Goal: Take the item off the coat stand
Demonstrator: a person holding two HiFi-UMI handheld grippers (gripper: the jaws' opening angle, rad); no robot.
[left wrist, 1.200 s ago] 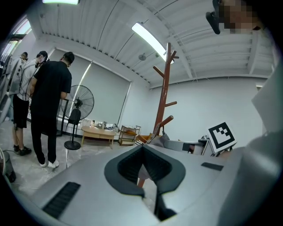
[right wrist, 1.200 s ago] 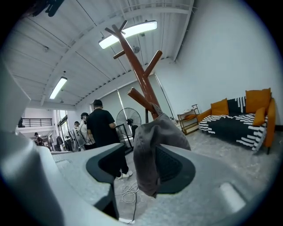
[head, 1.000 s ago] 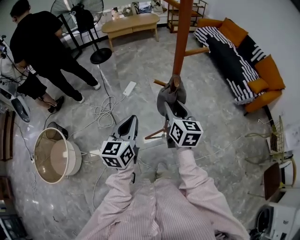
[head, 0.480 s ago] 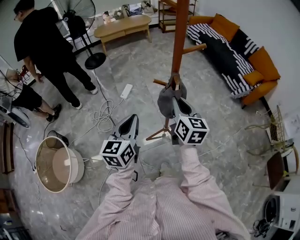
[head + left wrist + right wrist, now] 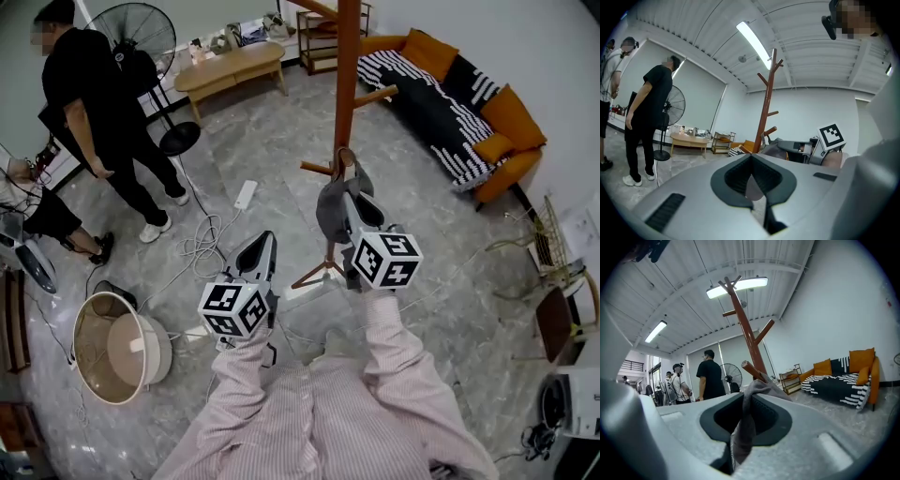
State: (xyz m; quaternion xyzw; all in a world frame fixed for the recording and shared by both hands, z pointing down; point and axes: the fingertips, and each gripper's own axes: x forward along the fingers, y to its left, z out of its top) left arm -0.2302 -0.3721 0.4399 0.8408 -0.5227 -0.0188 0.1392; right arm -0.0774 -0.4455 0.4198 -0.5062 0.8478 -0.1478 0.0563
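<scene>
The cloth hangs on a peg of the stand; the sofa lies to its right, the fan behind-left.

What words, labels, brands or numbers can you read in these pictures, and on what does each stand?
None can be read.
The left gripper and the right gripper each carry a cube with only black-and-white square patterns, no letters or digits.
Nothing else shows legible print.
</scene>
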